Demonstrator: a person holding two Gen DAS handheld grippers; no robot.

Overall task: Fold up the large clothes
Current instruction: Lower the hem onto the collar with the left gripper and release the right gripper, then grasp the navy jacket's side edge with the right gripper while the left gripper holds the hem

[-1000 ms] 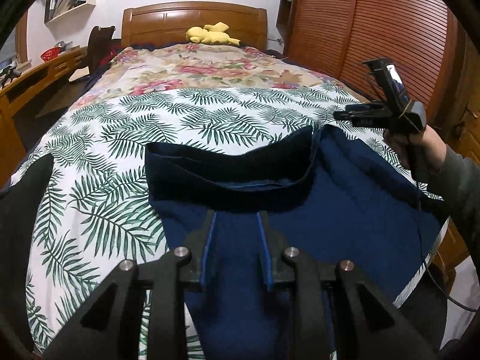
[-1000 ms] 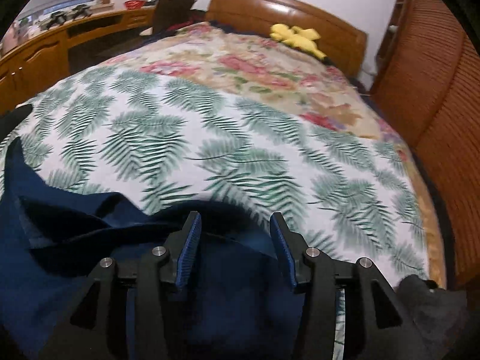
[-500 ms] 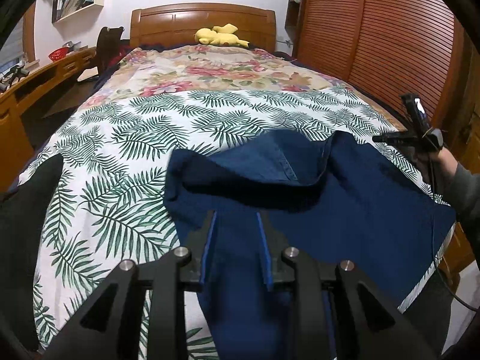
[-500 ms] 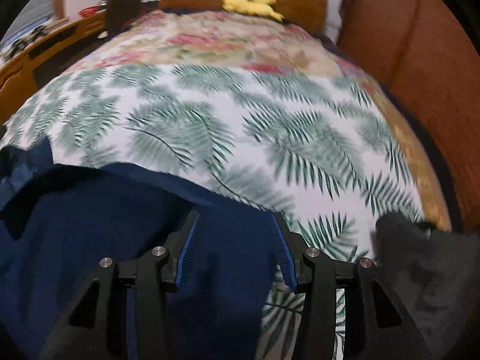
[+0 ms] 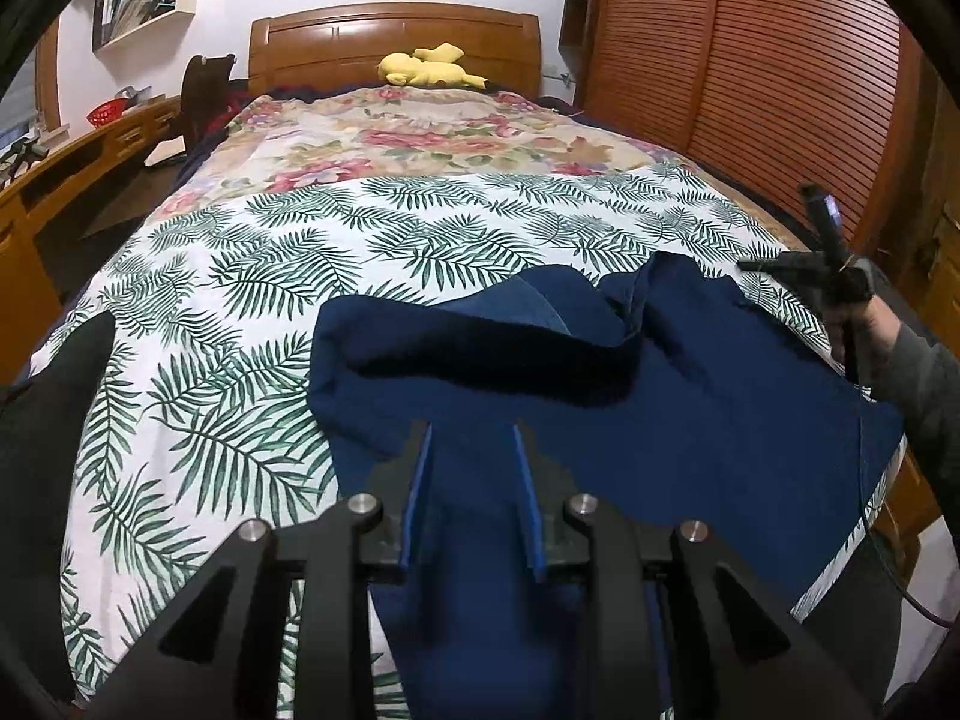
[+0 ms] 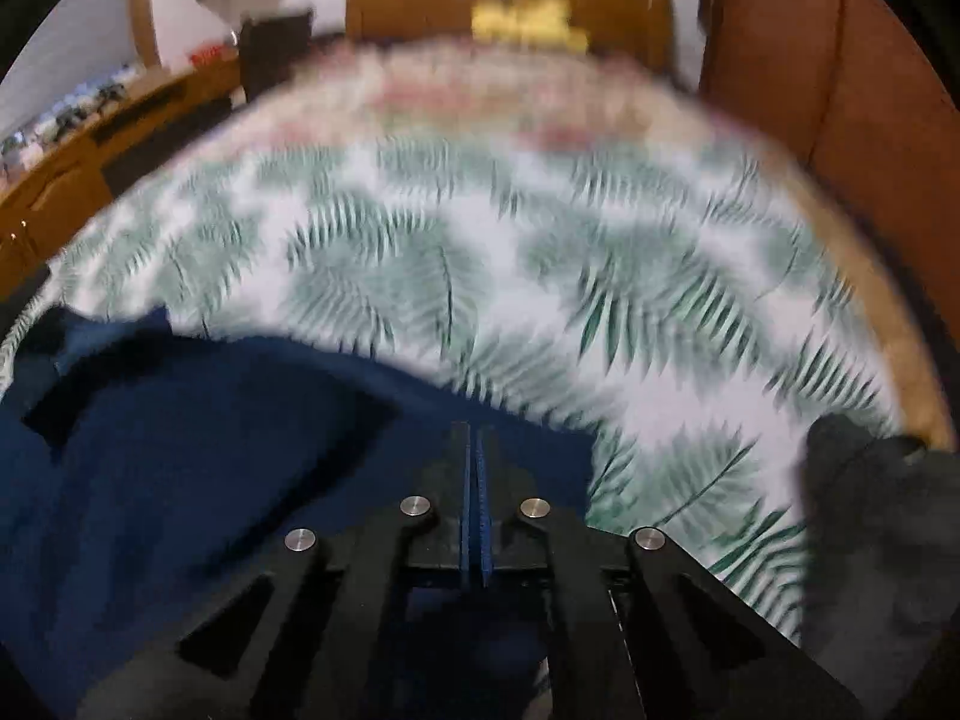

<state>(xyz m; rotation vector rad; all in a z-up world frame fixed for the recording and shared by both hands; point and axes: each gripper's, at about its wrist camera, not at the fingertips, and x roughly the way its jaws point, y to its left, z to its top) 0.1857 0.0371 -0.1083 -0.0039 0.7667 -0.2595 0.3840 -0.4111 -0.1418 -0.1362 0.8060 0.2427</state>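
Garment (image 5: 690, 420), dark navy, lay rumpled across the near right part of the palm-print bedspread (image 5: 252, 312); its far edge was bunched into a fold; left gripper (image 5: 471, 438) stood over the near edge, its fingers a little apart, cloth below them, whether pinched or not could not be told; right gripper (image 6: 473, 450) showed its blue pads pressed together over the cloth's right edge, grip on fabric unclear through blur; yellow plush toy (image 5: 429, 67) sat far off by the wooden headboard (image 5: 336, 42).

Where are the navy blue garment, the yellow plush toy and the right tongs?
Navy blue garment (image 5: 690, 408): left wrist view, flat middle.
Yellow plush toy (image 5: 429, 67): left wrist view, body.
Right tongs (image 6: 476, 444): right wrist view, fingertips.
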